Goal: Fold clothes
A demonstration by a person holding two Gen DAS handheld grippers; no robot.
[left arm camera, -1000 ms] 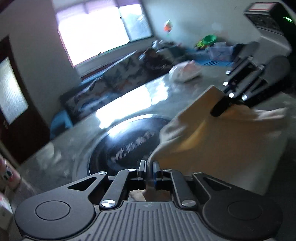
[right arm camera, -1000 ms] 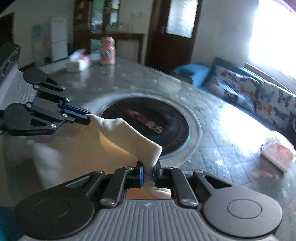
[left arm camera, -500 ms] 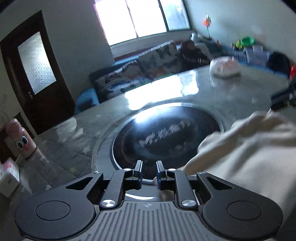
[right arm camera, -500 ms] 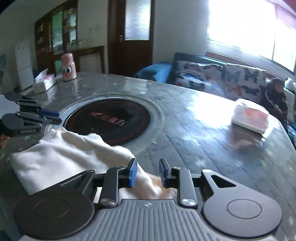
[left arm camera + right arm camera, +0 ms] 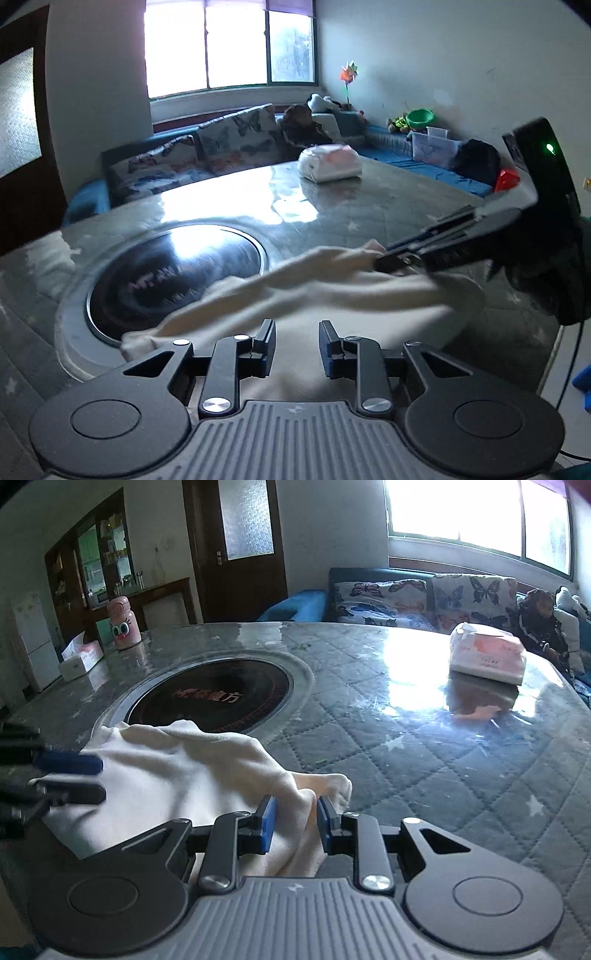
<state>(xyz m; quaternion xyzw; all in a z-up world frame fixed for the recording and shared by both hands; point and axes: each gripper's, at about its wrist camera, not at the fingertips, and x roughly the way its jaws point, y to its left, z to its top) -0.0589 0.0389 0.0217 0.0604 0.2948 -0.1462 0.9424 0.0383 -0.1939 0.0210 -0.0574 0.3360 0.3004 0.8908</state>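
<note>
A cream garment (image 5: 314, 295) lies crumpled on the grey quilted table (image 5: 369, 214), its far edge over the rim of the round black hob (image 5: 173, 273). My left gripper (image 5: 297, 345) is open just above the garment's near part, with nothing clamped. My right gripper (image 5: 395, 260) reaches in from the right, tips at the garment's far right corner. In the right wrist view the right gripper (image 5: 295, 819) is open, and a loose fold of the garment (image 5: 166, 768) bulges between its fingers. The left gripper (image 5: 74, 779) shows at the left edge, jaws apart over the cloth.
A pink-and-white tissue pack (image 5: 487, 657) lies far right on the table (image 5: 424, 738). A pink bottle (image 5: 123, 622) and a white tissue box (image 5: 79, 661) stand at the far left. The hob (image 5: 210, 698) is set into the middle. A butterfly-print sofa (image 5: 424, 594) stands beyond.
Both grippers have opened and let go of the garment's raised corners. The cloth has dropped flat onto the table. Both cameras have tilted level, and the jaws are wider than half a second ago.
</note>
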